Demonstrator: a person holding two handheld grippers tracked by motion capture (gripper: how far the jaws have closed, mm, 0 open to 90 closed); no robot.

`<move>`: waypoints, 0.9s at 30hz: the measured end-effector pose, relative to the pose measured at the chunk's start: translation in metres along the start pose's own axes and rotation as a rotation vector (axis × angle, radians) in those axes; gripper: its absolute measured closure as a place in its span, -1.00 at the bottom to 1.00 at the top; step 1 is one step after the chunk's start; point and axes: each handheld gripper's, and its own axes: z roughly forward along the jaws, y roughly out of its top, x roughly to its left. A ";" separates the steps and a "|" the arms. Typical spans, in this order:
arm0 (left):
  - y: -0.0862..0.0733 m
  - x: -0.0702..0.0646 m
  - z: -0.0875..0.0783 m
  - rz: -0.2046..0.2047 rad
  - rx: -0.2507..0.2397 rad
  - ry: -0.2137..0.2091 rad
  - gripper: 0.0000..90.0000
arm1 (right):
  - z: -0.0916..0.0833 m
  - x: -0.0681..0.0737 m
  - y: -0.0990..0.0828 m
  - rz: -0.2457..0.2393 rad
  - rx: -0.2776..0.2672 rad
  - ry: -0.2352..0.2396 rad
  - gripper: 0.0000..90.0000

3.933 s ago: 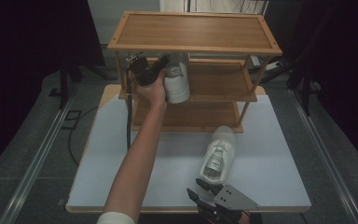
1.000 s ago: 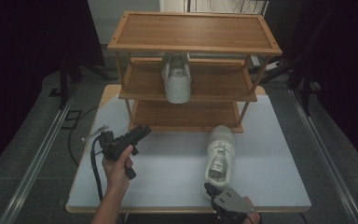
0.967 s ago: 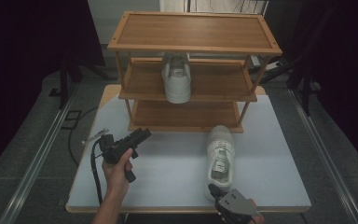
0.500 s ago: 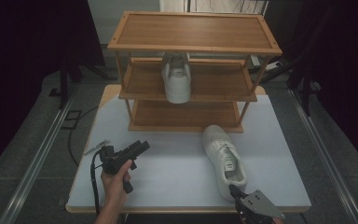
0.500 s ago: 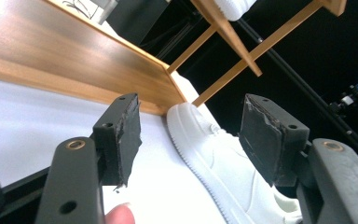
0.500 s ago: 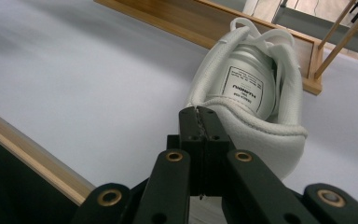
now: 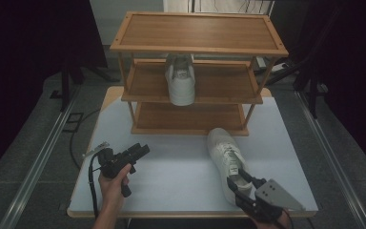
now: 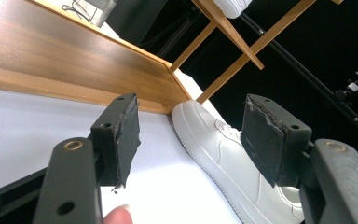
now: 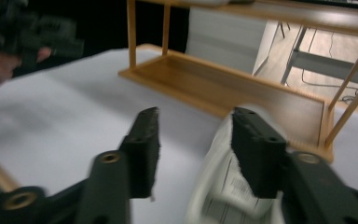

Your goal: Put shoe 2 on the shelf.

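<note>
white shoe (image 7: 227, 161) is seen lying on the table (image 7: 181, 162), just in front of the wooden rack (image 7: 198, 71) on whose middle shelf a second shoe (image 7: 180, 81) is kept. the right gripper (image 7: 240, 183) is held at its heel, jaws just spread and nothing pinched; the left gripper (image 7: 138, 151) is held well apart, jaws spread and empty.

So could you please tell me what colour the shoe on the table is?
White; the shoe shows best in the left gripper view.

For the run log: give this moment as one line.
left gripper: open, empty | right gripper: jaws just opened, at heel of shoe on table | second shoe: middle shelf of rack
</note>
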 end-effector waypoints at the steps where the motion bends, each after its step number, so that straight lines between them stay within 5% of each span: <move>1: 0.000 0.001 -0.001 -0.004 0.000 0.001 -0.19 | 0.003 -0.006 0.005 0.006 -0.006 -0.006 0.06; 7: 0.001 0.004 -0.002 -0.019 -0.005 0.016 -0.19 | 0.021 -0.042 0.013 0.109 -0.042 -0.042 -0.03; 12: -0.004 0.002 0.003 -0.015 0.020 0.007 -0.18 | 0.034 -0.063 0.005 0.136 -0.034 -0.061 -0.02; 17: -0.005 0.004 0.004 -0.025 0.030 -0.003 -0.18 | 0.043 -0.068 -0.018 0.150 0.059 -0.057 0.02; 27: -0.001 0.007 -0.001 -0.047 0.019 -0.021 -0.18 | 0.063 -0.075 -0.028 0.147 0.125 -0.057 0.12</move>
